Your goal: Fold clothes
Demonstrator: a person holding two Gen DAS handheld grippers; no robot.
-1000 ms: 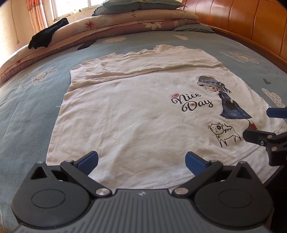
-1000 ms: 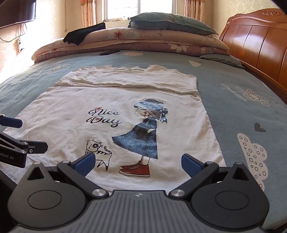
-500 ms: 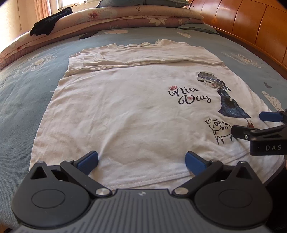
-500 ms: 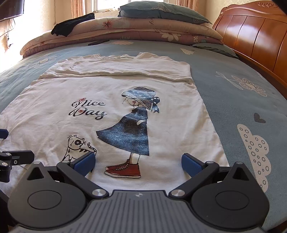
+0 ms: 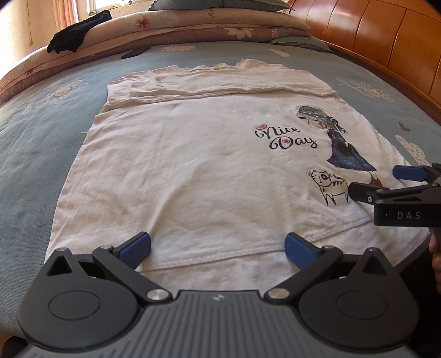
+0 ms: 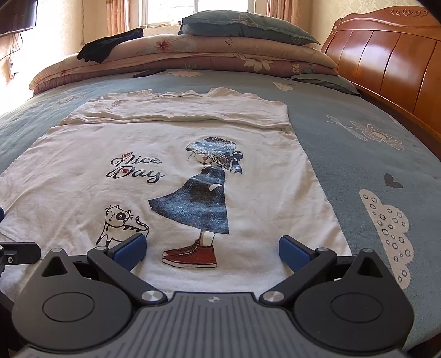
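Shirt (image 5: 193, 170) hem lies between both grippers' spread fingers (image 6: 129, 249) (unpinched).

I'm looking across a bed (image 6: 344, 154) spread with a grey-blue sheet printed with flowers, clouds and a small heart. A glossy wooden headboard (image 6: 386, 63) runs along my right. Folded floral quilts (image 6: 193, 57) are stacked at the far side, a dark teal pillow (image 6: 242, 26) on top. Behind them a bright window (image 6: 171, 11) with peach curtains (image 6: 117, 15) pours sunlight in; the walls are cream.
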